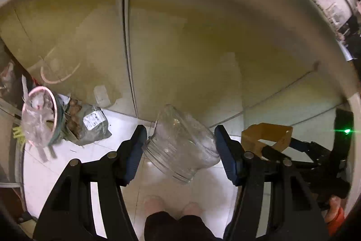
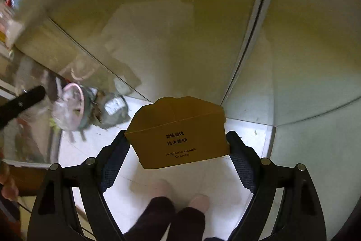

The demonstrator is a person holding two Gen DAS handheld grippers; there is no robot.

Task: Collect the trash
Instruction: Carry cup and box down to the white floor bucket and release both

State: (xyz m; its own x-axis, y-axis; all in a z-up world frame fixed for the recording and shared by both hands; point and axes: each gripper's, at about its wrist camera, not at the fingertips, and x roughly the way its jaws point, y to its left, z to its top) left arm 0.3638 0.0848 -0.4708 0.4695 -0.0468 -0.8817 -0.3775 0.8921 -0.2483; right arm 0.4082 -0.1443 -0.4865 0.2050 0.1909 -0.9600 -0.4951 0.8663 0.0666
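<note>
**A:** Between our left gripper (image 1: pixel 180 146) pads sits the clear plastic jar (image 1: pixel 182 146), tipped on its side, threaded mouth toward the lower left. Left pad touches it near the neck; the right pad is right up against the far wall, though we can't swear it's pressing. We'd call it a hold, since the jar hangs over the white tile floor (image 1: pixel 67 173) without resting on it.

**B:** Agreed. On the other side, our right gripper (image 2: pixel 178 146) is clamped on the brown candle box (image 2: pixel 180 128), jaws spread wide, one pad on each end. Printed face toward the camera, top flaps up. Looks secure.

**A:** So both pieces of trash are in hand above the floor, just out from the beige cabinet doors (image 1: pixel 180 49). The bin (image 1: pixel 40 114), the one with the pink rim and clear liner, sits off toward the floor's left edge against the cabinet foot, with a grey bagged bundle (image 1: pixel 90 125) leaning beside it.

**B:** Our guess for doing this well: take the jar over first, since the left side is nearer. Centre it over the rim before we let go, because it's round and would probably roll if it clipped the edge.

**A:** And the bin already looks stuffed. We'd drop the box flat, not end-on, so it doesn't tip out.
</note>
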